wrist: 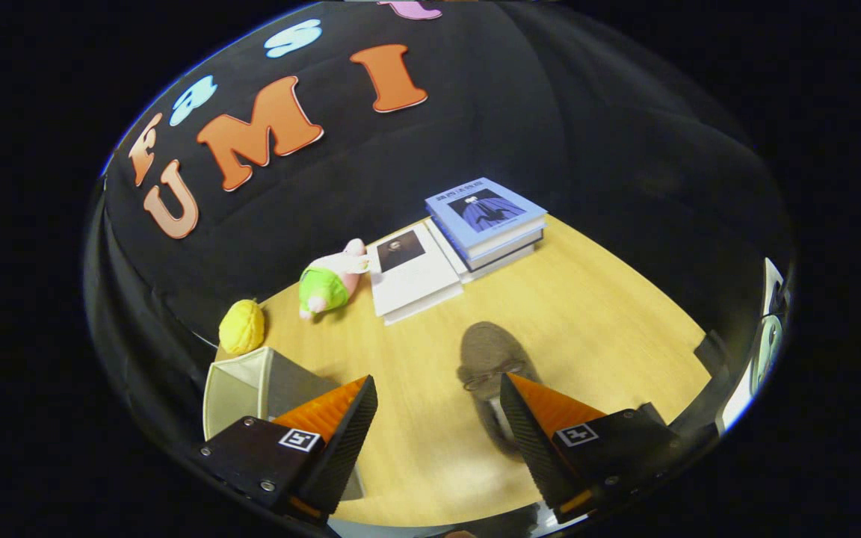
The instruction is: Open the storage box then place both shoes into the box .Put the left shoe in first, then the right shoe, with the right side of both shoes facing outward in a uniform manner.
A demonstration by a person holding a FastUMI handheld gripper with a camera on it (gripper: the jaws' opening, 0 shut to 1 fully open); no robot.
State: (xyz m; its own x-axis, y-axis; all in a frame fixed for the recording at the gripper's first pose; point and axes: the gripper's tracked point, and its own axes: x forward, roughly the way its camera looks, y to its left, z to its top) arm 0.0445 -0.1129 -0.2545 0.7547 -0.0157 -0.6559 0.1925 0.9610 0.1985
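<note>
- Nearest the lens: gripper (pixel 438 407), fingers spread wide apart and grasping nothing, bare wooden table (pixel 610 314) showing through the gap.
- Just ahead of the right-hand finger, partly hidden behind its tip: one grey-brown shoe (pixel 486 355), laced, lying flat on the table. Long axis running roughly away from the camera, along the fingers rather than across them; toe end seemingly the far, rounded end (heel end covered, so not certain).
- Off to the left, beside and behind the left-hand finger: storage box (pixel 240 385), pale and angled, looking open-topped from here (lid state hard to judge).
- Shoe right of the gap's centre, box on the opposite side; likely need for a sidestep to the right before closing on the shoe.
- Beyond: yellow ball (pixel 242 326), green-and-pink plush toy (pixel 329 284), stack of books (pixel 486 220) and a white book (pixel 408 273) against the booth wall.
- Writing: small title text on the blue cover, too small to read; square coded markers on the finger mounts; no brand visible on the shoe.
</note>
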